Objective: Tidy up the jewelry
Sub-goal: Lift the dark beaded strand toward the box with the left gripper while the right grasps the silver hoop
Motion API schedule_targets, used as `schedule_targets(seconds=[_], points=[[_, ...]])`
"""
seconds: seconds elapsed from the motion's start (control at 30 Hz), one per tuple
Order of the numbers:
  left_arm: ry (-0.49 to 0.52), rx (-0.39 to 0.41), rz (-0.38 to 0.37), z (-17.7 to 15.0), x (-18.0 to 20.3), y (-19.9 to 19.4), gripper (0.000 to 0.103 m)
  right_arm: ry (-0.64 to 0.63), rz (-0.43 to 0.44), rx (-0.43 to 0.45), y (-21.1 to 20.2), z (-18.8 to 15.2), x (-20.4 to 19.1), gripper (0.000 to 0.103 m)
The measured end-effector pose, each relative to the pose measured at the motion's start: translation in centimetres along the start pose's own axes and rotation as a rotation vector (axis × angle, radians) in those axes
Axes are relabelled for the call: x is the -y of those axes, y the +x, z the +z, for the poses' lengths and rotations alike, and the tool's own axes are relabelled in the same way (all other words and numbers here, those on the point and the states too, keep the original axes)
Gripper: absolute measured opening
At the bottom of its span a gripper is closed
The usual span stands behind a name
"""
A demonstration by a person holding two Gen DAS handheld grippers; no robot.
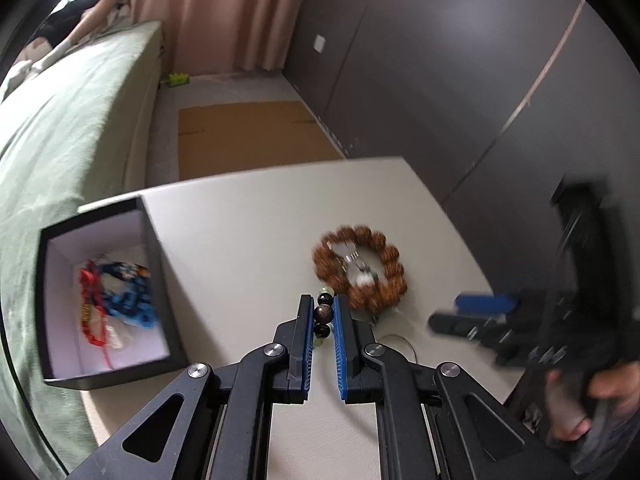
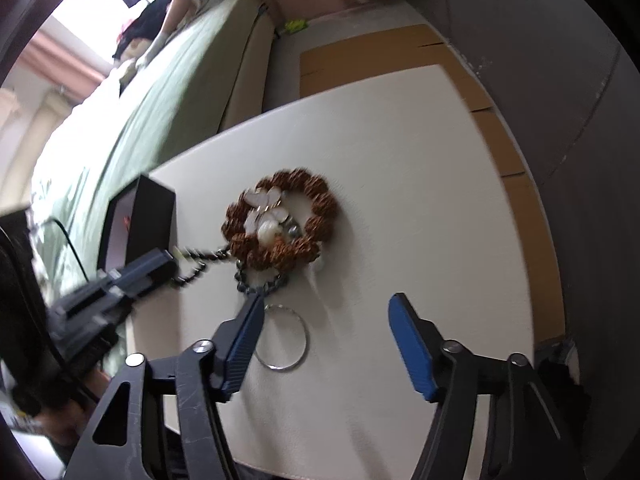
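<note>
A dark round-beaded bracelet point(image 1: 323, 315) is gripped in the clenched left claw point(image 1: 322, 312), its tail trailing on the white surface point(image 1: 240, 240); a carry left into the open black cardboard box point(image 1: 158, 280) seems due, while the right claw point(image 2: 326, 308) hangs released.

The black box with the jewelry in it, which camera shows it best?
The left wrist view. There the black box is seen from above with its open top toward the camera, so the white lining and the red and blue bracelets inside are visible. The right wrist view shows only its dark outer side, contents mostly hidden.
</note>
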State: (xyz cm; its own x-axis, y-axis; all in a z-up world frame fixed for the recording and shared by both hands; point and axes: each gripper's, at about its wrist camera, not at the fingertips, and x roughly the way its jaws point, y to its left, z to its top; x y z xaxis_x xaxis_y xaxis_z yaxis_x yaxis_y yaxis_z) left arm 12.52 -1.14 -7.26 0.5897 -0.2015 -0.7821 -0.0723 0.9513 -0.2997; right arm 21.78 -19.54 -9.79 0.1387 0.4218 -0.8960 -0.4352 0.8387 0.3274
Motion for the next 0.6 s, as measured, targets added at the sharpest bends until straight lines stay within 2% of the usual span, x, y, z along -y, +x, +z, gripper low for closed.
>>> schedule_targets(seconds=[0.13,0.3,0.5,0.57,0.6], points=[[-0.05,0.04,0.001,0.5,-1.8,-1.8,0.01,-0.086,-0.038,-0.049,1.7,-0.5,-2.0,0.049],[-0.092,0.075,0.001,0.9,-3.7,-3.5,0.01,-0.179,-0.105,-0.103,4.0,-1.0,-3.8,0.039],[-0.114,0.105,0.001,0.9,-4.7,-5.1,0.01,-0.268,-0.171,-0.085,4.9,-1.3,-5.7,0.038],[-0.119,0.11,0.004,0.9,-4.9,-5.3,0.01,-0.306,-0.194,-0.073,5.1,-1.6,-6.3,0.026],[-0.122,0.111,0.005,0.9,-5.0,-5.3,0.01,-0.329,-0.213,-0.067,5.2,-1.7,-6.6,0.012]])
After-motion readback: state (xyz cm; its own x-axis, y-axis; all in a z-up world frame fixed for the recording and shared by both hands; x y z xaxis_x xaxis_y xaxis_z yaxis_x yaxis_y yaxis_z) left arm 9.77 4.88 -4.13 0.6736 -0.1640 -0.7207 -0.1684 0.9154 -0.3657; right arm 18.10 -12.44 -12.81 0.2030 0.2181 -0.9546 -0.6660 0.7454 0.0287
